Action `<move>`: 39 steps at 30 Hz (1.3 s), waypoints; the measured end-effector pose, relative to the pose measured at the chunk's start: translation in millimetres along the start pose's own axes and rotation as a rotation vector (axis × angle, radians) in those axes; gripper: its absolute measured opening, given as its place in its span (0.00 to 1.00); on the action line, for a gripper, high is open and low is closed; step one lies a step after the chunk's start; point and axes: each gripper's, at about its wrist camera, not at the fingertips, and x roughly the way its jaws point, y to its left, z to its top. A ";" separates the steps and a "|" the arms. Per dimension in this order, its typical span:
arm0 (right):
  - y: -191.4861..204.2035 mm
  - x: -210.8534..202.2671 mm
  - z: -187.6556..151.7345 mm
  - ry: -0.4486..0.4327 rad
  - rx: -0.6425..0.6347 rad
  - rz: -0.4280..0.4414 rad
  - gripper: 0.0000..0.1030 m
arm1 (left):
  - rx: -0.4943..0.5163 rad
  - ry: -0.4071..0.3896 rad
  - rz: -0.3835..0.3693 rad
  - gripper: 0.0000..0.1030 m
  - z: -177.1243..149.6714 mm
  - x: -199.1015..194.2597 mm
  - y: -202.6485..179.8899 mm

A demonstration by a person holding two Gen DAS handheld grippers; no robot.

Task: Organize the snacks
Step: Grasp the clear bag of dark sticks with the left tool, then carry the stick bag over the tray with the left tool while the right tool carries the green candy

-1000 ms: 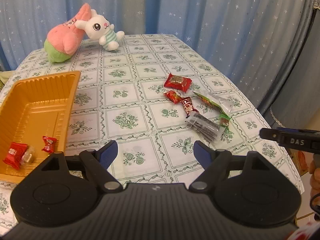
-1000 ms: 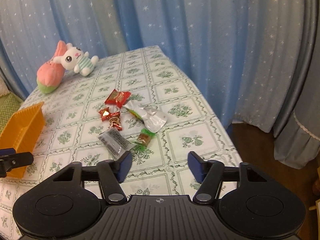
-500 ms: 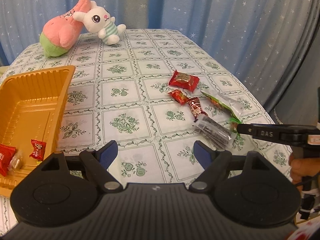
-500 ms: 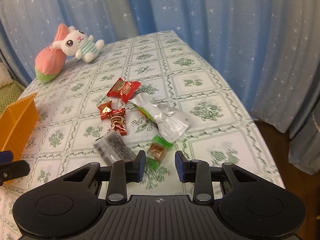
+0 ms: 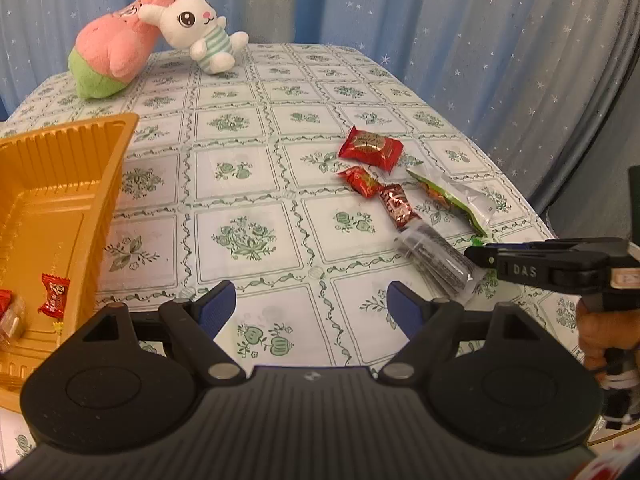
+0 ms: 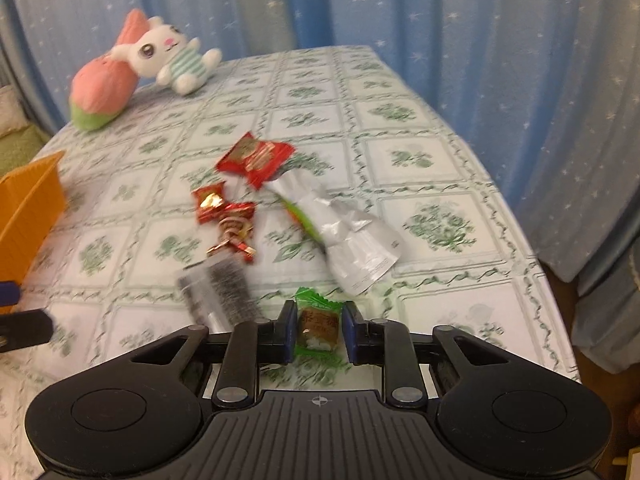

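On the left sits the orange tray with a few candies in it. The left gripper hangs spread wide, holding nothing. Right of it, the right gripper pinches the green candy on the table. It looks light and crinkly, so squeezing its middle seems best.

White bunny plush leans on pink plush.

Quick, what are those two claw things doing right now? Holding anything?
Left gripper: open, holding nothing.
Right gripper: closed around the green-wrapped candy, fingers on either side of it.
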 end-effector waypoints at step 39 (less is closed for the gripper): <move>-22.5 -43.2 -25.6 -0.023 0.124 0.073 0.21 | 0.401 0.039 -0.122 0.33 4.2 52.7 -74.0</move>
